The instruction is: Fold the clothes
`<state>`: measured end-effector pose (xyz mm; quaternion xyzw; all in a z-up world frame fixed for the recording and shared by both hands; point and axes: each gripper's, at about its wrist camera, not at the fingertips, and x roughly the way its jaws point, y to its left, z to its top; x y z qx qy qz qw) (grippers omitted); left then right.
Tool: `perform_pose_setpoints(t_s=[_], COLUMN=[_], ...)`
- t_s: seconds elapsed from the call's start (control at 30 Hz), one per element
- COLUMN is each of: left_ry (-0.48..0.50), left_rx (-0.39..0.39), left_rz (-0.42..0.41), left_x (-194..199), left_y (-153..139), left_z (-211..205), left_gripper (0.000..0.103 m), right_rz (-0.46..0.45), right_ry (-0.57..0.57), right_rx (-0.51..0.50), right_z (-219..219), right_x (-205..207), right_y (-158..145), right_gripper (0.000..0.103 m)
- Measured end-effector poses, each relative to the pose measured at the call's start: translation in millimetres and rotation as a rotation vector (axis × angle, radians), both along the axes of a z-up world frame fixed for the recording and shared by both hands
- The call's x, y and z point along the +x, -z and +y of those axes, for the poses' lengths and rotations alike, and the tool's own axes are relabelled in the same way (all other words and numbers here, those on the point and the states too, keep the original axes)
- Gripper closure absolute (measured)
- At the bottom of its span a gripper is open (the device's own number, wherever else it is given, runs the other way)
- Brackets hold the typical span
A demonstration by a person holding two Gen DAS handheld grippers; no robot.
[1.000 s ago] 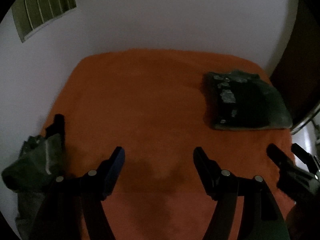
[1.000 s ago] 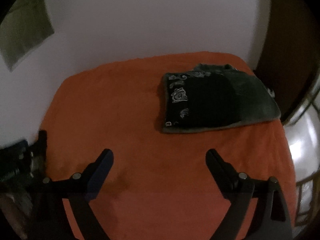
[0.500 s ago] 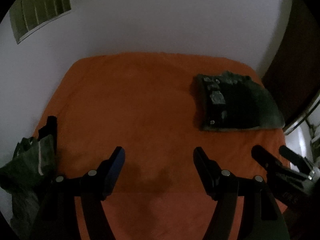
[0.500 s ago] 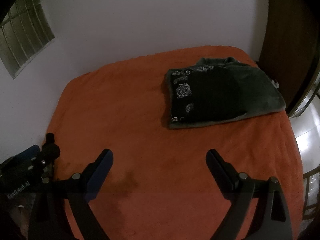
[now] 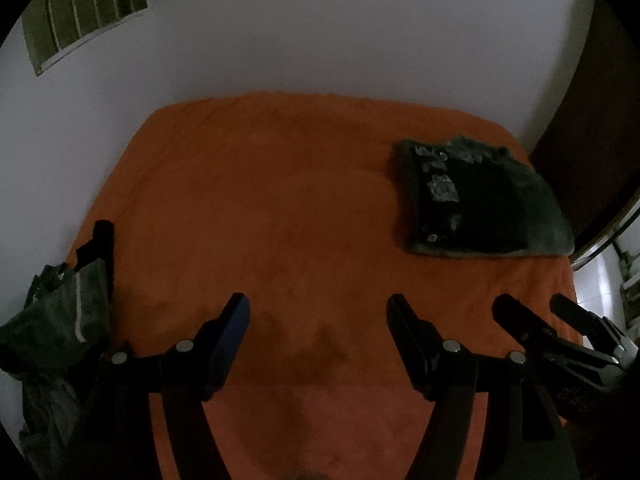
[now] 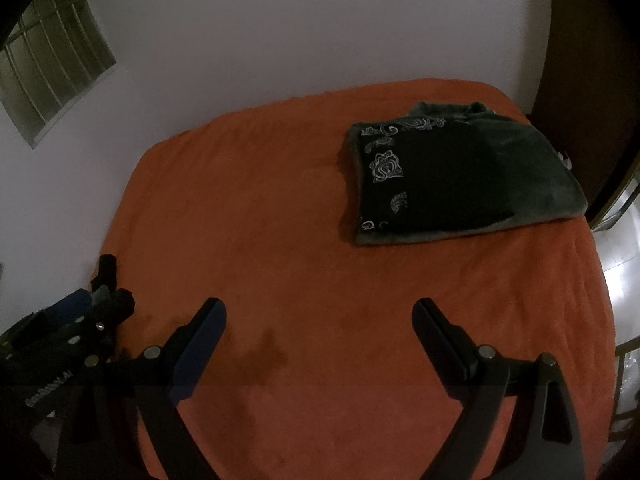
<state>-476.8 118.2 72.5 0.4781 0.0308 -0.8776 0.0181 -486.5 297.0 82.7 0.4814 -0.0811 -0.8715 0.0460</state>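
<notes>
Clothes heap hangs off bed's near-left edge, likely next to fold. Left tool and right tool hover empty, jaws apart. Folded garment parked far right, out of the way.

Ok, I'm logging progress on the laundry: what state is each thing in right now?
Dark patterned garment: folded, lying flat on the orange cover.
Greyish clothes: crumpled, unfolded, at the cover's left edge.
Left tongs: open, empty.
Right tongs: open, empty.
</notes>
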Motion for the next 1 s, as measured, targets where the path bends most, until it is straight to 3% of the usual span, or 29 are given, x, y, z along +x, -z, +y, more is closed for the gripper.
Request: perform_pose_setpoints(t_s=[1.0], left_ry=[0.023], left_rx=[0.007], left_rz=[-0.026], left_x=[2.9], left_y=[-1.2], left_z=[5.4], left_gripper=[0.031], right_rz=[-0.014], right_ry=[-0.009], right_rx=[-0.018], right_z=[-2.8], right_x=[-6.3], right_y=[0.7], right_gripper=[0.009])
